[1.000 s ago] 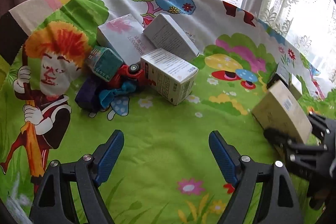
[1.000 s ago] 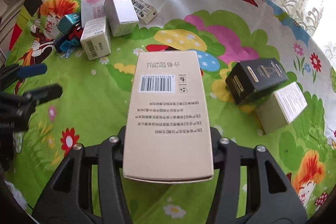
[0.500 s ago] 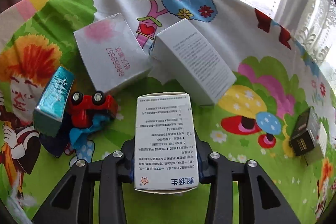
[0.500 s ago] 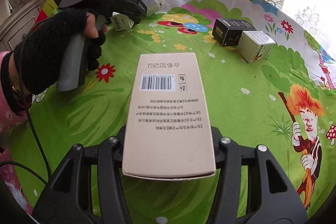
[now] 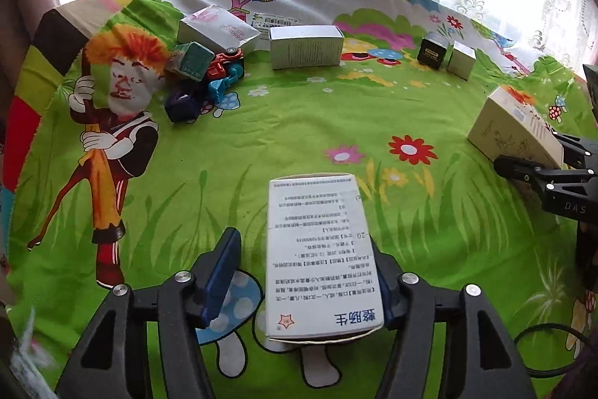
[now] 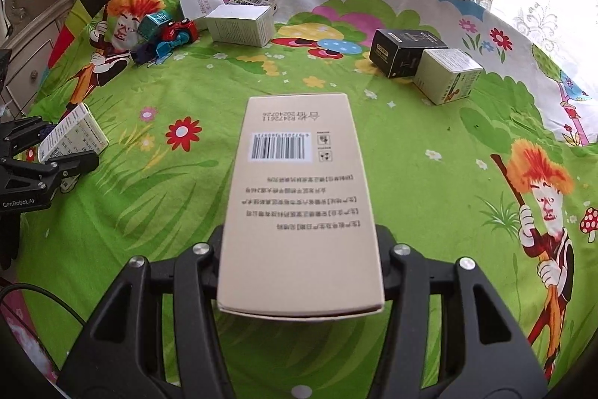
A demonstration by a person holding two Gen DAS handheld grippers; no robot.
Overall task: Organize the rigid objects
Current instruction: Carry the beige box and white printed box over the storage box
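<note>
1. The left gripper (image 5: 302,272) has just been opening its jaws: in the left wrist view the left blue pad (image 5: 220,279) stands clear of the white medicine box (image 5: 321,257), while the box leans against the right pad. The box sits at lower centre of that frame, between the jaws but not pinched. If it is not fully resting on the tablecloth (image 5: 299,122), it could tip or slide off sideways as the grip lets go.

2. Pulling the left gripper back carelessly could drag the box by the pad it touches and leave it skewed.

3. The right gripper (image 6: 299,242) is closed on the beige box (image 6: 299,204), which fills the centre of the right wrist view with both fingers pressed to its sides. The hold sits near the box's lower end, so the long front part could swing or slip if it is moved fast.

4. Placement risks: the black box (image 6: 403,53) and pale cube box (image 6: 446,73) at upper right sit touching; a clumsy set-down beside them could knock them apart.

5. The cluster at upper left, with the red toy car (image 6: 179,28), is crowded and easily disturbed.
</note>
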